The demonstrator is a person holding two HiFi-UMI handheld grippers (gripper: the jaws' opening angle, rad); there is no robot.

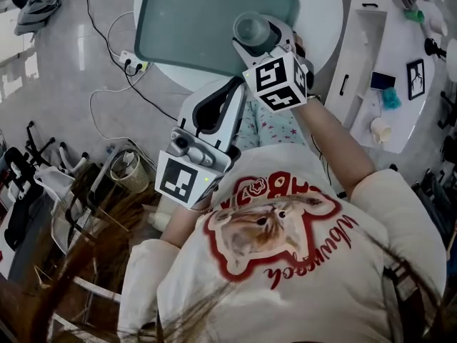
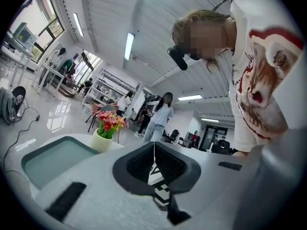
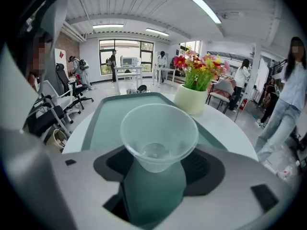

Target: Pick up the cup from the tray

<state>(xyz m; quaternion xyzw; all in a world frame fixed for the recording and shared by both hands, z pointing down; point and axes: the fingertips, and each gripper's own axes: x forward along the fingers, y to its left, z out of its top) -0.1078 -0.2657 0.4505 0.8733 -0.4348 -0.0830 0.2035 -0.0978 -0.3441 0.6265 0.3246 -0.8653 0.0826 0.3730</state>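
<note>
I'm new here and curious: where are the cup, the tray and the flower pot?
cup (image 3: 158,133): right gripper view, its clear inner wall.
tray (image 3: 110,114): right gripper view, bare green floor.
flower pot (image 3: 192,100): right gripper view, its pale side.

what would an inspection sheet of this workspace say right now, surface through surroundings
surface: round white table with a green tray on it; the tray is bare
job's things: clear cup, looks empty, gripped over the tray's near edge
clutter: flower pot on the table beside the tray
grippers: right gripper shut on the cup; left gripper shut, nothing between its jaws, held back near the person's body
cables: white cable and power strip on the floor by the table
surroundings: open office, people standing, office chair
</note>
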